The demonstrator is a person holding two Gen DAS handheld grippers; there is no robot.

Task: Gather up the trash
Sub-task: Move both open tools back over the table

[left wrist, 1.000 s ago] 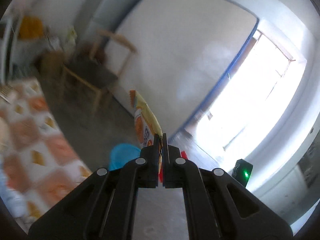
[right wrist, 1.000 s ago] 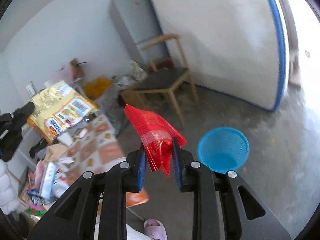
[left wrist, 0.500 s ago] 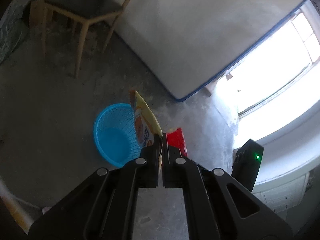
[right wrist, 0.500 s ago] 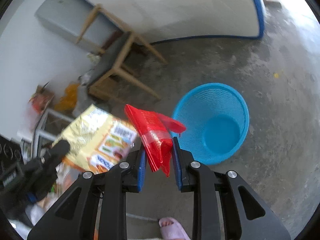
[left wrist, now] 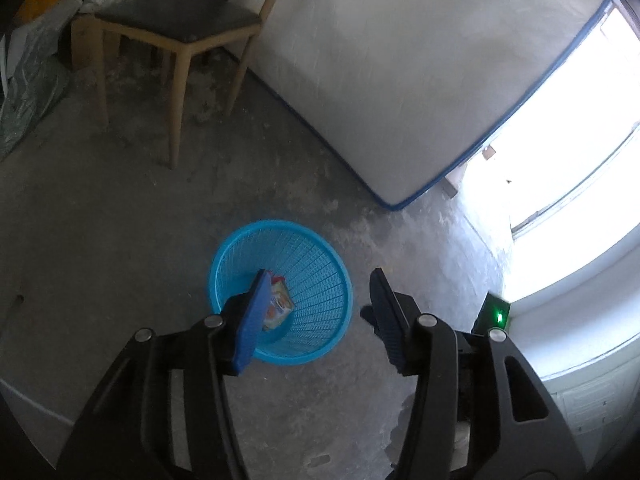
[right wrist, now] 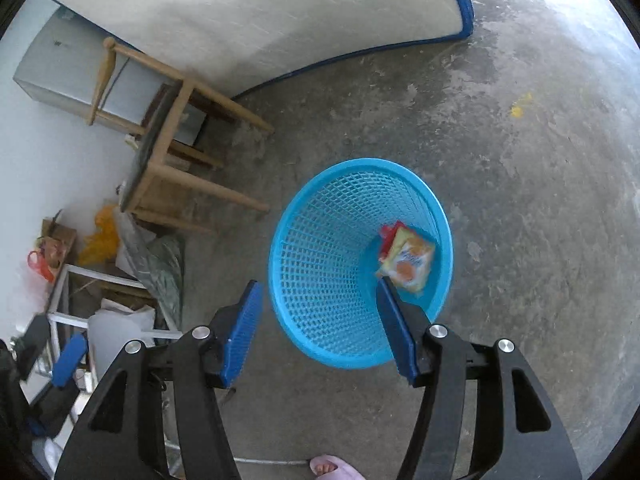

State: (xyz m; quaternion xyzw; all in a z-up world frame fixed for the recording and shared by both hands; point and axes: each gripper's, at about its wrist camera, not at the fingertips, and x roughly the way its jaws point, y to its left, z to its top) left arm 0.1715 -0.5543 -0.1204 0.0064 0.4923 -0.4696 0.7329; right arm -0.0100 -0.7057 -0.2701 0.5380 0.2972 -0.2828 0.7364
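We are at the drop step. Our left gripper is opening with nothing between its jaws; so is our right gripper. The yellow snack packet and red wrapper lie inside the blue basket, toward 3 o'clock. Next we judge we must go back for more trash.

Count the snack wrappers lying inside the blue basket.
2. A yellow wrapper lies at the bottom of the blue basket, and a red wrapper lies partly under it. More could be hidden underneath.
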